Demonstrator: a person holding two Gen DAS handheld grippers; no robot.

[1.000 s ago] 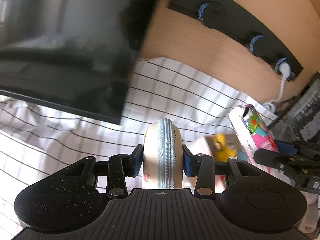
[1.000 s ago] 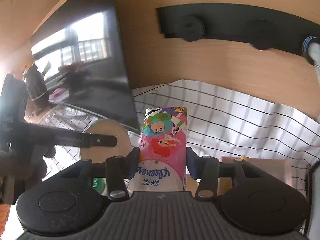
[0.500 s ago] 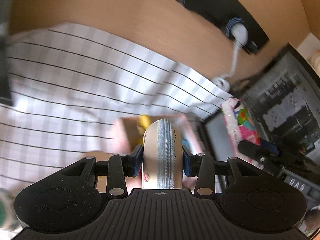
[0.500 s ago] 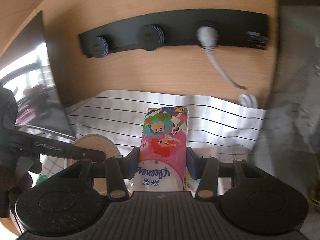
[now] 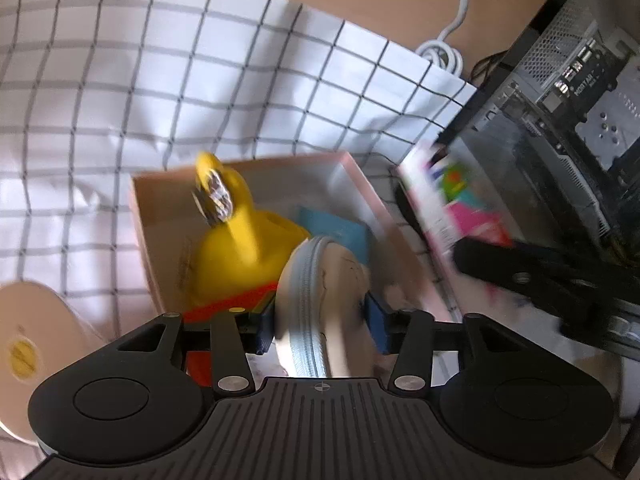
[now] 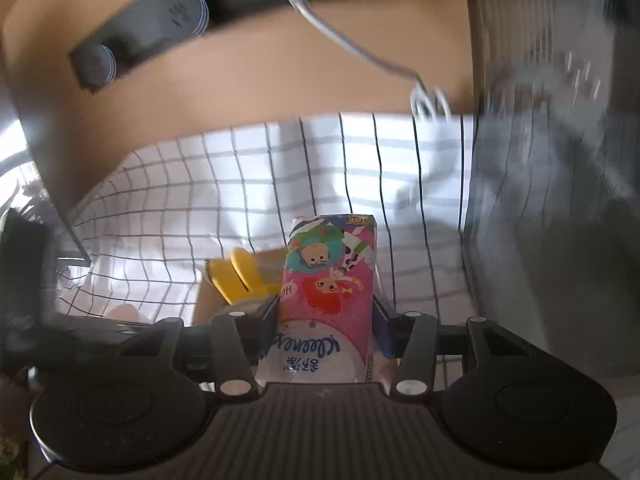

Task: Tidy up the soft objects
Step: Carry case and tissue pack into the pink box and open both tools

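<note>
A round beige zip pouch leans between the blue pads of my left gripper, whose jaws are opening. It hangs over the near right part of a pink box. In the box lie a yellow plush toy and a blue item. My right gripper is shut on a pink cartoon-printed tissue pack, held upright. That pack hovers just right of the box in the left wrist view. The yellow toy and the box show left of the pack.
A white checked cloth covers the table. A dark computer case stands close on the right, with a coiled white cable behind the cloth. A round white disc lies near left. A black socket strip is on the wooden wall.
Both grippers swung right and down, from the monitor to the pink box. The pouch now tilts between wider left jaws. The tissue pack stays gripped.
</note>
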